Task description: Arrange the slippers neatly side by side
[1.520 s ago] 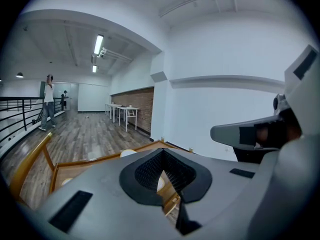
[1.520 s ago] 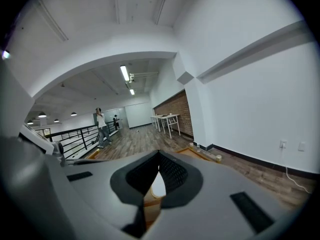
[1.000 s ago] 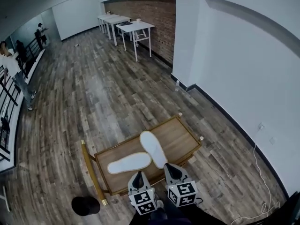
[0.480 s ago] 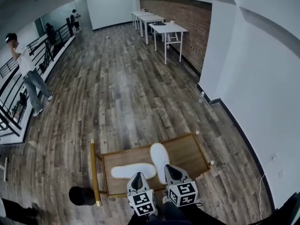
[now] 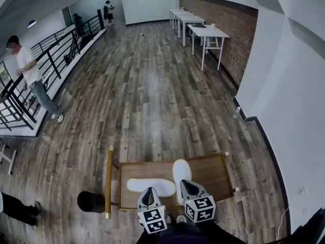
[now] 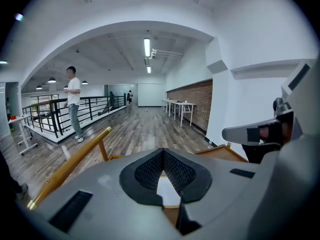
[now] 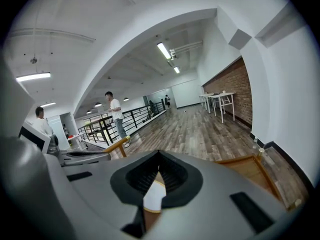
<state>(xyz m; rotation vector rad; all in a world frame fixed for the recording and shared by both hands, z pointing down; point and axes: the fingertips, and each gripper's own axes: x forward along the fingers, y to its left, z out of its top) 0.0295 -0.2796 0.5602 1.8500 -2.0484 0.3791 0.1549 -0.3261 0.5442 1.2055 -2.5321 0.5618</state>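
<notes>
Slippers [image 5: 151,186], flat white ovals on wooden tray [image 5: 213,169]; left tongs [image 5: 149,190] and right tongs [image 5: 184,183] pressed together.

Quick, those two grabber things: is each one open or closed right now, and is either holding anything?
Left gripper: closed, holding nothing.
Right gripper: closed, holding nothing.

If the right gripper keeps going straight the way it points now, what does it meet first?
Most likely the near end of the right-hand white slipper on the wooden cart; the shut right gripper points down at it. Depth is hard to judge.
</notes>
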